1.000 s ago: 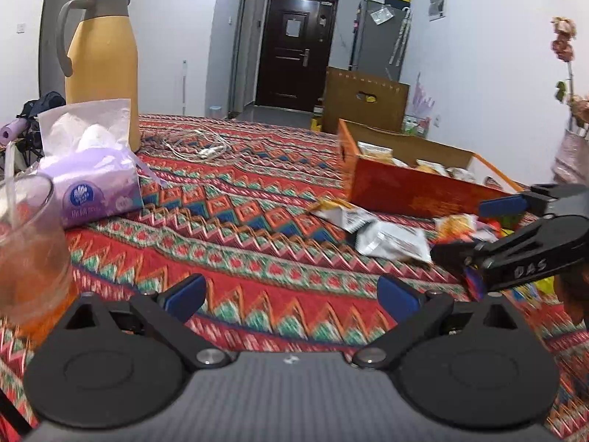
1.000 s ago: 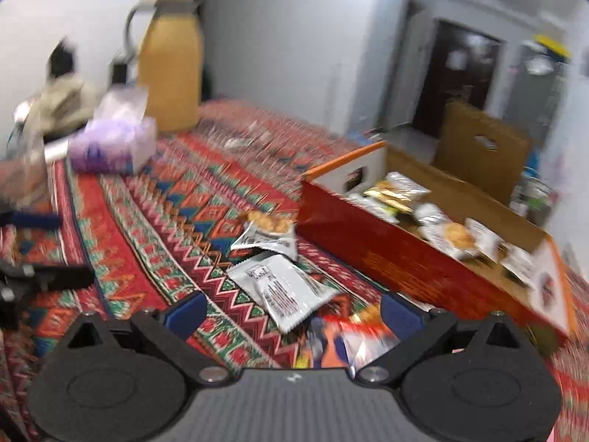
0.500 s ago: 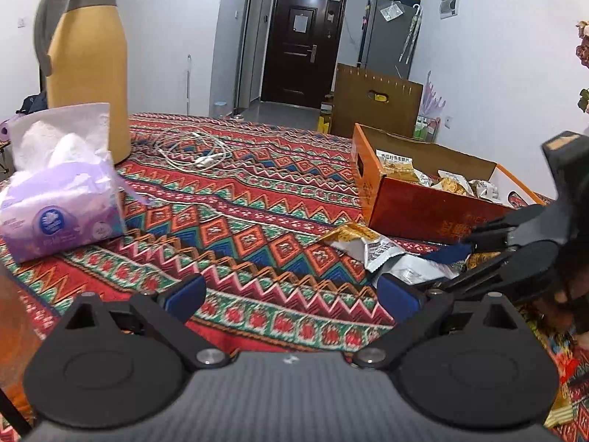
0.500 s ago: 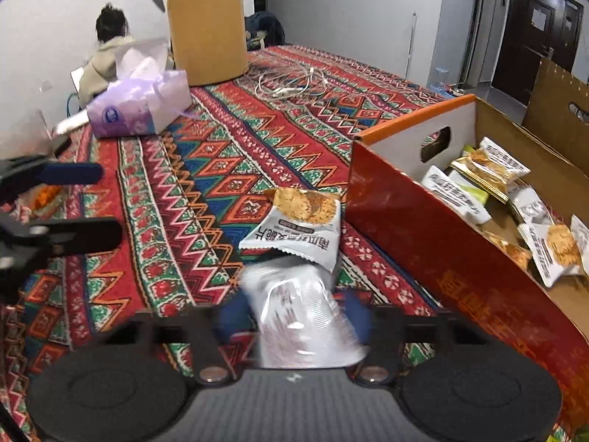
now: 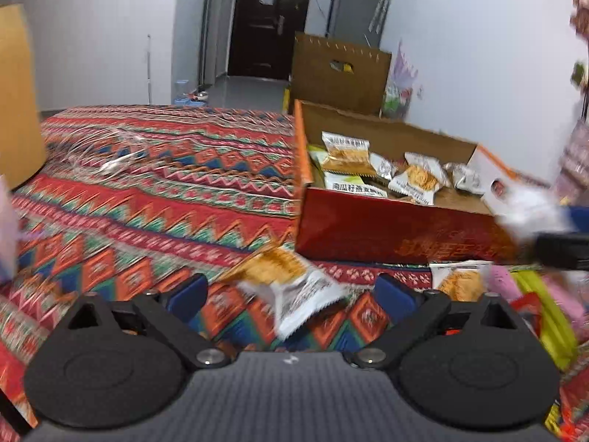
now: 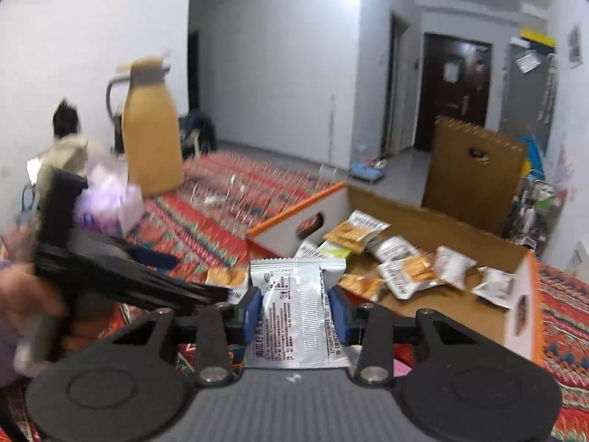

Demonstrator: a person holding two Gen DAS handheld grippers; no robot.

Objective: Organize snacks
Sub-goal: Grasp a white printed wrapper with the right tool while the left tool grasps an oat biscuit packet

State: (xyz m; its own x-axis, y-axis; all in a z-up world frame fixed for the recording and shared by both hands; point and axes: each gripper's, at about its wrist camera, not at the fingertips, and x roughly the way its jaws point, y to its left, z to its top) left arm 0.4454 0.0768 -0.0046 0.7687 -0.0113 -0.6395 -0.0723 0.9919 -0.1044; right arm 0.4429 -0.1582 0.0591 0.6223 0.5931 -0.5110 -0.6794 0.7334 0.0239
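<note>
My right gripper (image 6: 296, 315) is shut on a silver snack packet (image 6: 298, 305), held up just in front of the open red cardboard box (image 6: 287, 228). Several snack packets (image 6: 405, 272) lie inside that box. In the left wrist view, an orange and white snack packet (image 5: 291, 283) lies on the patterned tablecloth between the fingers of my left gripper (image 5: 291, 289). Its jaws are closing, with the pads still apart from the packet. The box (image 5: 386, 228) stands just beyond it. My left gripper (image 6: 191, 276) also shows at the left of the right wrist view.
A yellow thermos jug (image 6: 151, 140) and a purple tissue pack (image 6: 110, 199) stand at the far left, with a white cable (image 5: 110, 154) on the cloth. More bright snack packets (image 5: 533, 302) are heaped right of the box. A person (image 6: 66, 140) sits beyond the table.
My right gripper shut on the silver packet and lifted it toward the box. My left gripper swept right across the cloth until the orange and white packet lay between its fingers.
</note>
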